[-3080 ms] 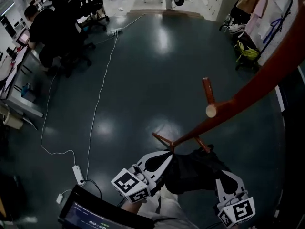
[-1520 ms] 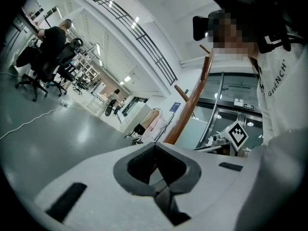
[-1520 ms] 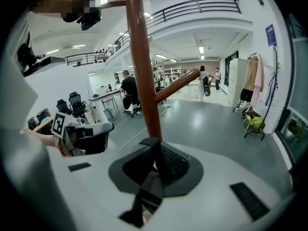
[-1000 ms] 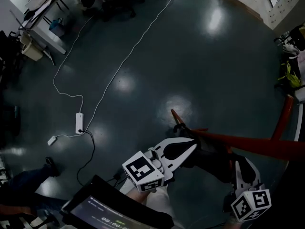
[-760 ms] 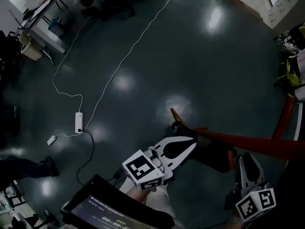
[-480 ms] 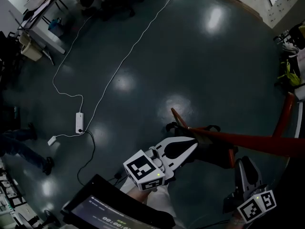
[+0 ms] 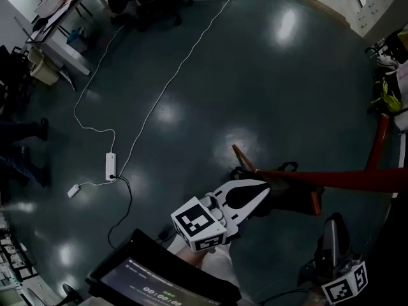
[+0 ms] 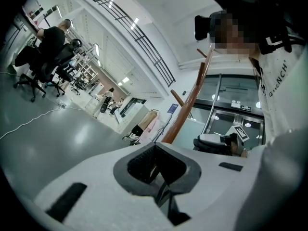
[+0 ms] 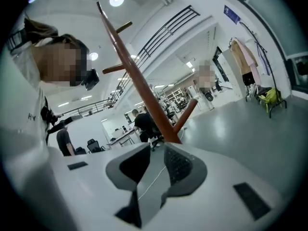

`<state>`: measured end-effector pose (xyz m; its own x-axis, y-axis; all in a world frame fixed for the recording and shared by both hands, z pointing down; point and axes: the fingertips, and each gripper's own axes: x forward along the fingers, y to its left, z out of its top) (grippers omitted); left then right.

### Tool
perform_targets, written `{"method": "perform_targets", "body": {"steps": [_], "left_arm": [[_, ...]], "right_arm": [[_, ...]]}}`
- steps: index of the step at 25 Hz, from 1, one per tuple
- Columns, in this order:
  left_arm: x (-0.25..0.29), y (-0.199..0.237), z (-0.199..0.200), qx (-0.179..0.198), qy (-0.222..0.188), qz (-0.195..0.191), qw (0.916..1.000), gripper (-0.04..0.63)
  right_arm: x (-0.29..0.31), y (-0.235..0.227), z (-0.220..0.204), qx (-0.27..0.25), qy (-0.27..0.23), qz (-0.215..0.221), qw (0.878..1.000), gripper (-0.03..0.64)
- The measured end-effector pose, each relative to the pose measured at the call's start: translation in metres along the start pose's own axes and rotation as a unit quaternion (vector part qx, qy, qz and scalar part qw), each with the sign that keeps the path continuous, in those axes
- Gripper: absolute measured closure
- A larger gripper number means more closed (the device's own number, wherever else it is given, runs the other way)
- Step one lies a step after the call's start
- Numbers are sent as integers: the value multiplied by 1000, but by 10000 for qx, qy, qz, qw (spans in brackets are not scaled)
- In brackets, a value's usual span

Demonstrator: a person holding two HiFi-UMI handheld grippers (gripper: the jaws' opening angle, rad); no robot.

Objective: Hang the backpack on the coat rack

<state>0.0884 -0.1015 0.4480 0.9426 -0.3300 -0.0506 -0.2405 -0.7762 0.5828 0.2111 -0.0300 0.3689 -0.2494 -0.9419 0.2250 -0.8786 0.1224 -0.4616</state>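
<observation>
The red-brown coat rack (image 7: 347, 178) crosses the head view from the right, with short pegs (image 7: 242, 158) sticking out. From a peg hangs the black backpack (image 7: 290, 195), its loop (image 7: 288, 167) over the wood. My left gripper (image 7: 261, 189) is shut, its tips right beside the bag's left side; in the left gripper view the left gripper (image 8: 155, 148) holds nothing visible between its pads. My right gripper (image 7: 333, 225) sits below the bag, apart from it, and is open. Floor shows through the right gripper (image 9: 156, 150) in its own view, with the rack pole (image 9: 139, 85) beyond.
A white cable (image 7: 159, 88) runs over the dark floor to a power strip (image 7: 110, 166). A tablet screen (image 7: 159, 289) is at the bottom edge. Desks and chairs (image 7: 76, 18) stand far left; someone's feet (image 7: 29, 152) are at the left edge. A yellow-green bag (image 7: 384, 88) lies right.
The right gripper let go of the backpack and drew back toward the bottom edge. The backpack stays hanging on the rack. The left gripper barely moved.
</observation>
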Motion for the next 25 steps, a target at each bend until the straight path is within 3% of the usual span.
{"method": "perform_targets", "body": {"steps": [6, 14, 25], "left_arm": [[-11, -13, 14, 116, -26, -188, 9998, 586], [-14, -54, 52, 332, 38, -559, 9979, 586], [-7, -84, 76, 531, 137, -949, 9940, 586]], "right_arm": [[-10, 34, 0, 242, -178, 170, 9994, 561], [-30, 75, 5, -369, 303, 25, 9989, 569], [-40, 99, 15, -845, 212, -77, 9962, 577]]}}
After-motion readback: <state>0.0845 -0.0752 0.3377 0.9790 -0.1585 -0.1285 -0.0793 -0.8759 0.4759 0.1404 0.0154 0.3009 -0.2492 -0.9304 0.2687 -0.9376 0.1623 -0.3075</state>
